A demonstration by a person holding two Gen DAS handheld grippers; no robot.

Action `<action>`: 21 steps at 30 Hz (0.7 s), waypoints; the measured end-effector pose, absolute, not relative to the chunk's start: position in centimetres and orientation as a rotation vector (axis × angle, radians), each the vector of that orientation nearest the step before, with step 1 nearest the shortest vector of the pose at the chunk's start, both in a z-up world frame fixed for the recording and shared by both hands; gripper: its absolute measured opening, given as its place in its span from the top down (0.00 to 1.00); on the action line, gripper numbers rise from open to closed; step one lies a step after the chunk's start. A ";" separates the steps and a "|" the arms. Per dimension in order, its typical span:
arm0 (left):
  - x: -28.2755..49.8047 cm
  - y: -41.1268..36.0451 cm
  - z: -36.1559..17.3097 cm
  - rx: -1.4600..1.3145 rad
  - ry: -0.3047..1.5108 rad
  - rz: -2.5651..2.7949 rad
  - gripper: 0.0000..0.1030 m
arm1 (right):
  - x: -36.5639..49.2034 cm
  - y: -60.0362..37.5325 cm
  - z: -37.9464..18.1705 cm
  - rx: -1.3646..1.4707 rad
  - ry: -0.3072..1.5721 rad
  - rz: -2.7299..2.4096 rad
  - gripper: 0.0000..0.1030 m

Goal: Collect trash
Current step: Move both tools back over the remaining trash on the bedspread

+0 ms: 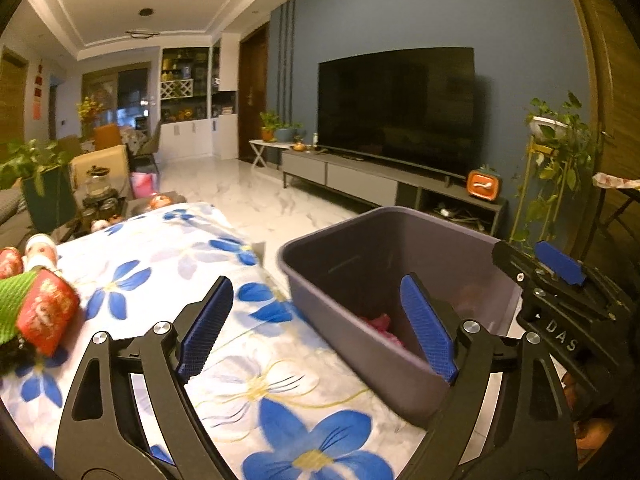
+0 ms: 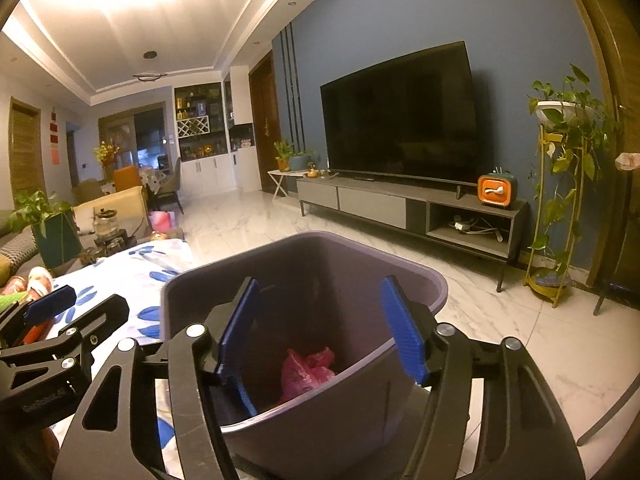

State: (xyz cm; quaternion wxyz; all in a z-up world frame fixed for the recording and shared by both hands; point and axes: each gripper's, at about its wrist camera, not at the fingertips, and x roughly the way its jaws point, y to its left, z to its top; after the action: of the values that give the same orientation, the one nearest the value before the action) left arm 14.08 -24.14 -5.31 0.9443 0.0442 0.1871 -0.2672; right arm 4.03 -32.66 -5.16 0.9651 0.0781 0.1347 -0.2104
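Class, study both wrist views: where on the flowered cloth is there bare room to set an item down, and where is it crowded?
The flowered cloth lies bare through its middle, between the red packet at its left edge and the grey bin on the right. Its far left end is crowded with jars and a plant.

The bin (image 2: 404,280), centre frame, looks like matt grey plastic; the pink bag (image 2: 306,370) inside is thin, crinkled film. The floral cloth (image 1: 224,360) at lower left is soft fabric (slightly creased). The floor (image 2: 500,344) at right is glossy marble.
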 end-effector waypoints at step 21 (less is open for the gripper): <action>9.9 -13.7 -4.7 0.028 0.355 -0.291 0.14 | 1.7 -26.7 -3.8 0.148 0.242 -0.333 0.17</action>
State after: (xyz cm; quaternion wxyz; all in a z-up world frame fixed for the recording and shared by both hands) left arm 9.92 -13.67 -4.73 0.9736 0.0138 0.1762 -0.1442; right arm 1.74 -26.69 -3.78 0.9762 0.0733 0.1203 -0.1650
